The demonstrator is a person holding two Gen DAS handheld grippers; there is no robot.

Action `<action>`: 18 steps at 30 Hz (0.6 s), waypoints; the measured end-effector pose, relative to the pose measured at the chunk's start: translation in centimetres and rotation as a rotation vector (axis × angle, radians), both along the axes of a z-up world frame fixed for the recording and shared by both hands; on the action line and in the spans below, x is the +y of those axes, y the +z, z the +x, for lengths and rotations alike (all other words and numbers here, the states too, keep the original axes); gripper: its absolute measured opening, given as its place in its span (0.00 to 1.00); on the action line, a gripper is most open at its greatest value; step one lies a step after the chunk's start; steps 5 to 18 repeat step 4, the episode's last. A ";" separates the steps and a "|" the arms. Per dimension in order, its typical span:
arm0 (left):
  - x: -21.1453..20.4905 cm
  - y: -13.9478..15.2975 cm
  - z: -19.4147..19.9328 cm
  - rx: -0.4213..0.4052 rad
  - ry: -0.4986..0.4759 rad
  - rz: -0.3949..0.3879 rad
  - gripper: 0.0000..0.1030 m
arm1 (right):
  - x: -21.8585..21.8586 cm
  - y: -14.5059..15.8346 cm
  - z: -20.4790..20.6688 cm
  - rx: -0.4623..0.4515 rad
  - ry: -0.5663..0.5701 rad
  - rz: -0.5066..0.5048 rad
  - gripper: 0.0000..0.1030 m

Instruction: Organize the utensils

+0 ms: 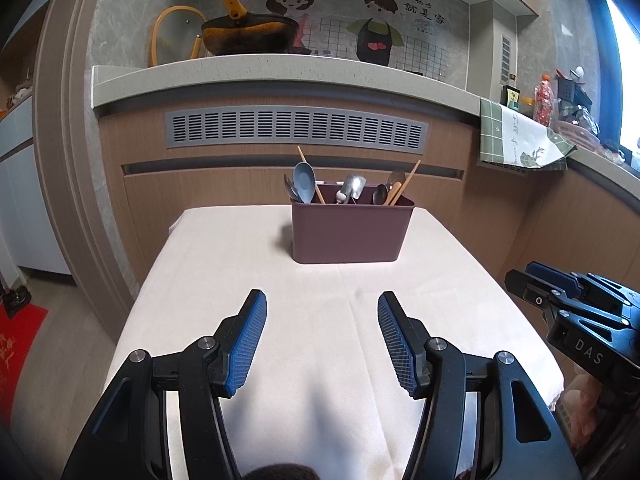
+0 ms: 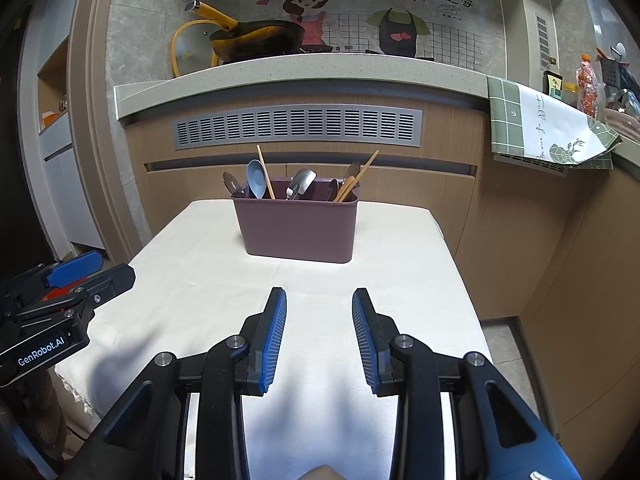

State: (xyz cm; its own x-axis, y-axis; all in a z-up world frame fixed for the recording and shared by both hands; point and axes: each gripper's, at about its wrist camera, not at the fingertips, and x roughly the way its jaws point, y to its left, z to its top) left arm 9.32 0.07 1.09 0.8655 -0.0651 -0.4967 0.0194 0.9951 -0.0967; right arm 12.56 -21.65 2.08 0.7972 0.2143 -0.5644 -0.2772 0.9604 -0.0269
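Note:
A maroon utensil holder (image 1: 351, 229) stands at the far middle of the white-clothed table (image 1: 240, 264); it also shows in the right wrist view (image 2: 298, 227). It holds a blue spoon (image 1: 304, 182), metal spoons (image 1: 352, 188) and wooden chopsticks (image 1: 404, 184), all upright or leaning. My left gripper (image 1: 322, 308) is open and empty above the near table. My right gripper (image 2: 319, 306) is open and empty, also short of the holder. Each gripper shows at the edge of the other's view.
A kitchen counter (image 1: 280, 72) with a vent panel runs behind the table. A wok (image 1: 248, 36) and a lid sit on it. A green checked cloth (image 1: 516, 136) hangs at the right, with bottles beyond. The table's edges drop off left and right.

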 end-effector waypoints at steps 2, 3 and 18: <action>0.3 -0.1 0.0 0.002 0.008 -0.008 0.57 | 0.0 0.0 0.0 0.001 0.000 -0.001 0.31; 0.5 -0.2 0.0 0.003 0.018 -0.013 0.57 | 0.1 -0.1 0.0 0.003 0.001 -0.003 0.31; 0.7 -0.2 0.0 0.006 0.026 -0.024 0.57 | 0.1 -0.1 0.0 0.005 0.001 -0.005 0.31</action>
